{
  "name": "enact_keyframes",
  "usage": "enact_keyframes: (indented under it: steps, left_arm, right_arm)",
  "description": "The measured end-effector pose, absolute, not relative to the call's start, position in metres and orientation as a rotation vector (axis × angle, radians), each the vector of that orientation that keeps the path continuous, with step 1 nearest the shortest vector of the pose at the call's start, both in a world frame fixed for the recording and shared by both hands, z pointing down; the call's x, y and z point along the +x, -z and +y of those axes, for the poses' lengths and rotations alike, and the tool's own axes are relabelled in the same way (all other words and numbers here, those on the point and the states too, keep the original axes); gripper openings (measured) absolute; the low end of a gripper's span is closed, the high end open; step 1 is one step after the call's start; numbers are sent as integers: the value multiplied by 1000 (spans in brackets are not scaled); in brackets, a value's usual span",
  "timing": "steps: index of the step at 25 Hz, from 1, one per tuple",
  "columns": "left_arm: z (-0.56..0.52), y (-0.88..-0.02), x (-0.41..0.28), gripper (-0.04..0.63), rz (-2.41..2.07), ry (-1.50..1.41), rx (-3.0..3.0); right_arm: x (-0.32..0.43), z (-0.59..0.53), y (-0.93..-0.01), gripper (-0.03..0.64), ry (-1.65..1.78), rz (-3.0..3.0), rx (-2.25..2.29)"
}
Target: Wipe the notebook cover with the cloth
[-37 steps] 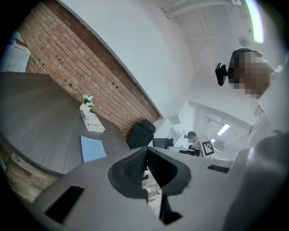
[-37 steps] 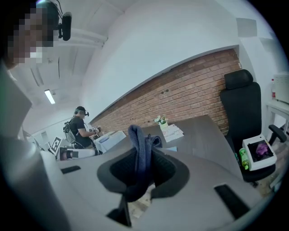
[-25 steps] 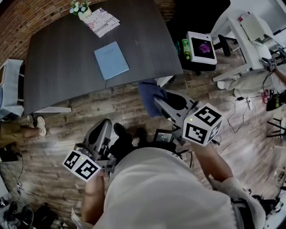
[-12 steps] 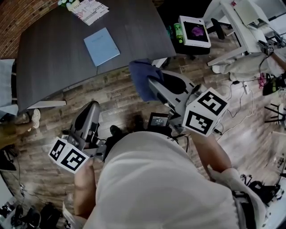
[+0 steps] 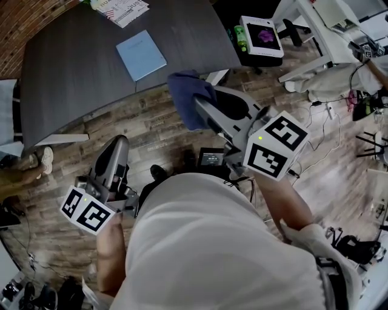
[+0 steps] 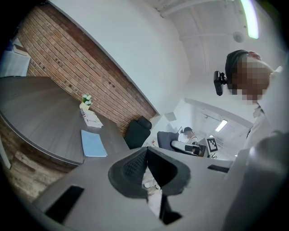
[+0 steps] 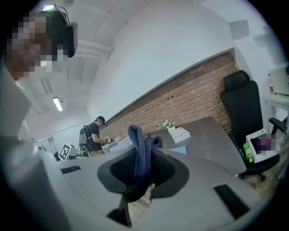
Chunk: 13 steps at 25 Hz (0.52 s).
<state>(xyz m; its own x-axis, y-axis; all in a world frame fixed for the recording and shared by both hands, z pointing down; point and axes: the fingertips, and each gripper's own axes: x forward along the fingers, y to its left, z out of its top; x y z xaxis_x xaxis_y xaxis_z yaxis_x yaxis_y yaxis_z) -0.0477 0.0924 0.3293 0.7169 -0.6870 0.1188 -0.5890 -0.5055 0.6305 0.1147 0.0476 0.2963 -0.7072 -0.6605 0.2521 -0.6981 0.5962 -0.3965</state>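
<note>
A light blue notebook [image 5: 141, 54] lies flat on the dark grey table [image 5: 73, 79], also seen in the left gripper view as the notebook [image 6: 93, 144]. My right gripper [image 5: 203, 106] is shut on a dark blue cloth [image 5: 185, 97], held in the air over the wooden floor just short of the table's near edge. In the right gripper view the cloth [image 7: 141, 155] hangs pinched between the jaws. My left gripper [image 5: 117, 151] is low at the left, away from the table, its jaws closed together with nothing in them.
A stack of printed papers [image 5: 119, 9] lies at the table's far edge. A black office chair [image 5: 257, 42] with a white box on it stands right of the table. White desks and cables fill the right side. Another person [image 7: 95, 135] stands far off.
The right gripper with the cloth has risen and moved toward the table's near edge. The left gripper has drifted slightly left and lower in view.
</note>
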Motion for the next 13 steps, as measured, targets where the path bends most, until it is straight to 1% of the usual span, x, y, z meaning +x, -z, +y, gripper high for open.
enact_keyframes:
  steps: [13]
  left_arm:
    - [113, -333, -69, 8, -924, 197, 2258]
  right_arm:
    - [89, 70, -301, 78, -733, -2708, 1188]
